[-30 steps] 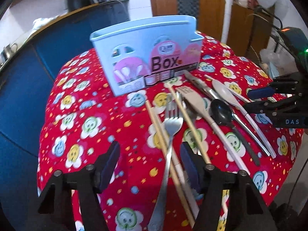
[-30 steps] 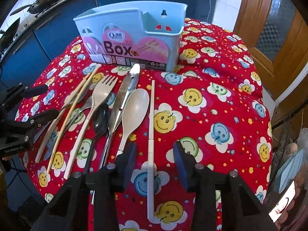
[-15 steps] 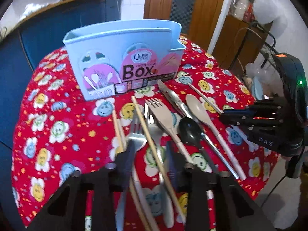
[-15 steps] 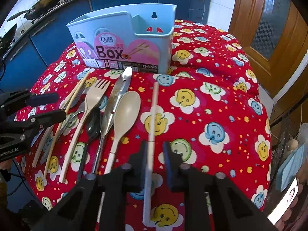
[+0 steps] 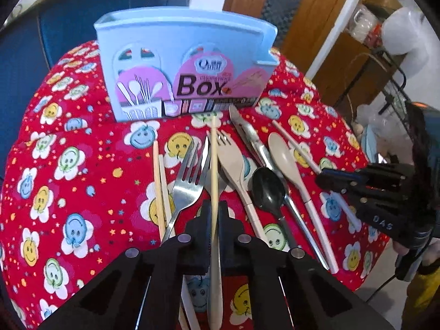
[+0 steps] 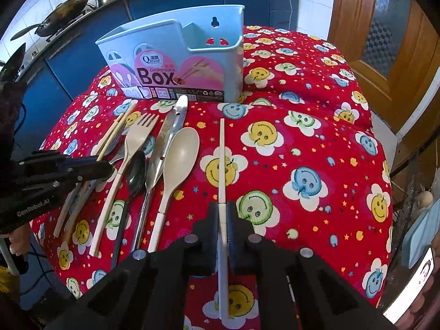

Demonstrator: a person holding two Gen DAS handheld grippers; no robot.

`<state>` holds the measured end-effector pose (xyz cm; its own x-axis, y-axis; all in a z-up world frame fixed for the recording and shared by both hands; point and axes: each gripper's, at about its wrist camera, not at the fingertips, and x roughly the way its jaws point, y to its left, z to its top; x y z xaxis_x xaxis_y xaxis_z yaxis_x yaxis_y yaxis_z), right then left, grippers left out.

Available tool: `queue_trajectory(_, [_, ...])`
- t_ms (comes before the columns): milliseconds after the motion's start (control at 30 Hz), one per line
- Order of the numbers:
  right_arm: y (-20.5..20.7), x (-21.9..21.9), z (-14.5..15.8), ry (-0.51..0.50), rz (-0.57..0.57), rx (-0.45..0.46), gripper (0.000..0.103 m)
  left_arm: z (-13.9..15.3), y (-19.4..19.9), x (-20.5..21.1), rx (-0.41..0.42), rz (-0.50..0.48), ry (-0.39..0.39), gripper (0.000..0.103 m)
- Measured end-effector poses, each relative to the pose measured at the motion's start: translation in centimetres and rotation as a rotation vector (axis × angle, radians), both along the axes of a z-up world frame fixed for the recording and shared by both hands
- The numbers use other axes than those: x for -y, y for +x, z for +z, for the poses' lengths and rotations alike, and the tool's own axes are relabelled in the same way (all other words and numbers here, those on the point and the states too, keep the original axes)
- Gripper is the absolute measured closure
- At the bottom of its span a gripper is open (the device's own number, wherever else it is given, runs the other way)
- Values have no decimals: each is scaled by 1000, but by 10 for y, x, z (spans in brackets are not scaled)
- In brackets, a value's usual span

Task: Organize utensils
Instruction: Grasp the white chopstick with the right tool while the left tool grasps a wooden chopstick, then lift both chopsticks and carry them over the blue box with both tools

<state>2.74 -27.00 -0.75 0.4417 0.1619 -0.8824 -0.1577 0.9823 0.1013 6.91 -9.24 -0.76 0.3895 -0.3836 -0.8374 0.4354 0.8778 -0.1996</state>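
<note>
A light blue utensil box stands at the back of the red smiley tablecloth. In front of it lie a metal fork, beige fork, black spoon, beige spoon, metal knife and a wooden chopstick pair. My left gripper is closing, its pads pressing on a beige chopstick that crosses the metal fork. My right gripper is shut on a white chopstick lying apart on the right.
Blue cabinets with a wok run behind the table. A wooden door is at the right, shelves beyond. The cloth drops off at the near edge. Bare cloth lies right of the white chopstick.
Both grippers went from open to shut, each closing on a chopstick. The left gripper shifted right from over the metal fork and rolled a little; the right one barely moved.
</note>
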Motion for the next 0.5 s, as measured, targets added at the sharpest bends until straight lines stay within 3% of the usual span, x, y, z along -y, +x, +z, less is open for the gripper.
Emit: queue_trajectory(500, [16,-5,-1,9,34,-69,85,39,-21,-31,120,93,-104,99])
